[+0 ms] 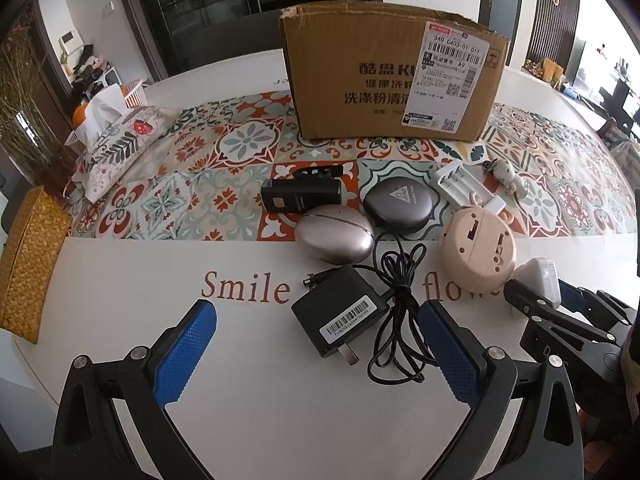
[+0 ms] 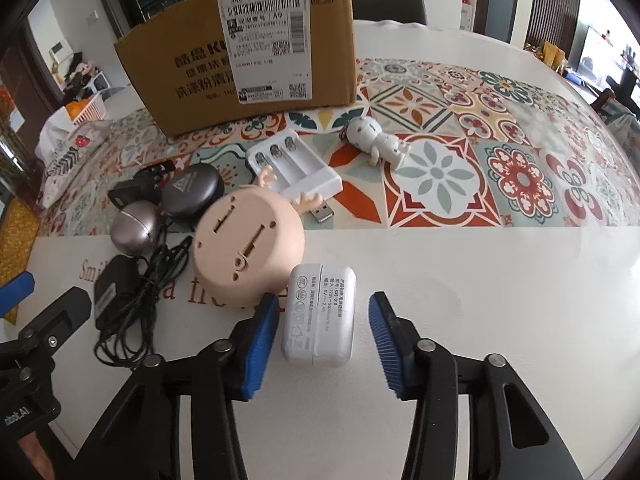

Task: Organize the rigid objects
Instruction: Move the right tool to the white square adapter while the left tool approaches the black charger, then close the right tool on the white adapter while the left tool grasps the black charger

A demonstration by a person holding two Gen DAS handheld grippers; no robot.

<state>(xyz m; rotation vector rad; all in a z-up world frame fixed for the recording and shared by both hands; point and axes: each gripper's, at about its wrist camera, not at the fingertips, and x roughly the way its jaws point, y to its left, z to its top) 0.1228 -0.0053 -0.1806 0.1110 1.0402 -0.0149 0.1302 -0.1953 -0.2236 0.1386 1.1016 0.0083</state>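
A white power adapter (image 2: 320, 316) lies on the white table between the fingers of my open right gripper (image 2: 324, 340); neither pad grips it. It also shows in the left wrist view (image 1: 540, 280). My left gripper (image 1: 316, 356) is open, with a black adapter (image 1: 340, 312) and its tangled cable (image 1: 400, 312) between its fingers. Behind them lie a beige round gadget (image 2: 248, 248), a silver egg-shaped case (image 1: 334, 234), a dark round case (image 1: 400, 202), a black rectangular device (image 1: 300, 196), a white battery charger (image 2: 292, 164) and a white figurine (image 2: 376, 140). A cardboard box (image 1: 392, 76) stands at the back.
A patterned tile mat (image 2: 480, 152) covers the table's far half. A fabric tissue holder (image 1: 116, 140) and a woven yellow mat (image 1: 24, 260) lie at the left. A white basket (image 1: 132, 94) stands behind them. The right gripper shows at the lower right of the left wrist view (image 1: 560, 312).
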